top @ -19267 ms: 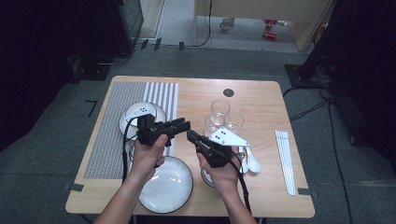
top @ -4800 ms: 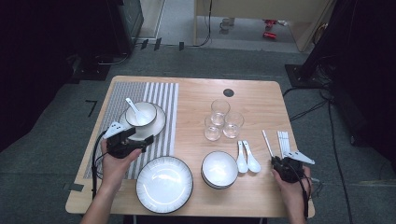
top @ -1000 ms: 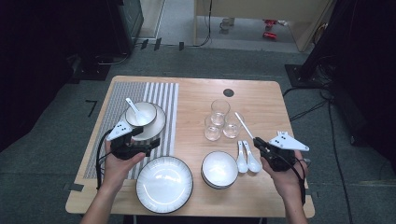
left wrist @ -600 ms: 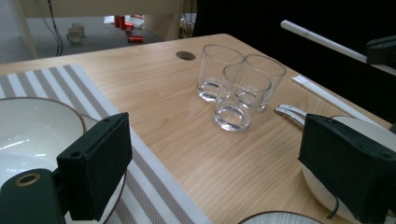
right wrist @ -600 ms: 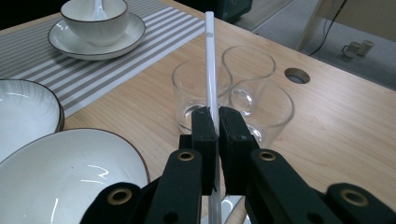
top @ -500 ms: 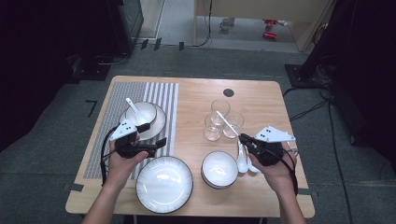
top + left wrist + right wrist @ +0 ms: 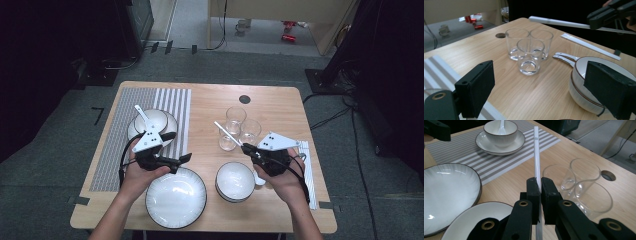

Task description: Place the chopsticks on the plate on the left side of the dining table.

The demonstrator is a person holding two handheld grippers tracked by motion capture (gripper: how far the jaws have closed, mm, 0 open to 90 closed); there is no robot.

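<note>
Your right tongs (image 7: 538,185) clamped on a white chopstick (image 7: 536,152) pointing to 11 o'clock over the glasses (image 7: 235,127), your left tongs (image 7: 176,148) apart above the plate (image 7: 176,198) on the counter (image 7: 270,100)

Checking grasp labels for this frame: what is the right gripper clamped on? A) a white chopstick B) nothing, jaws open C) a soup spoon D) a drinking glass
A. In the right gripper view the right gripper has its jaws shut on a thin white chopstick that sticks out past them toward the bowl on the striped mat; the glasses stand untouched beside it.
</note>
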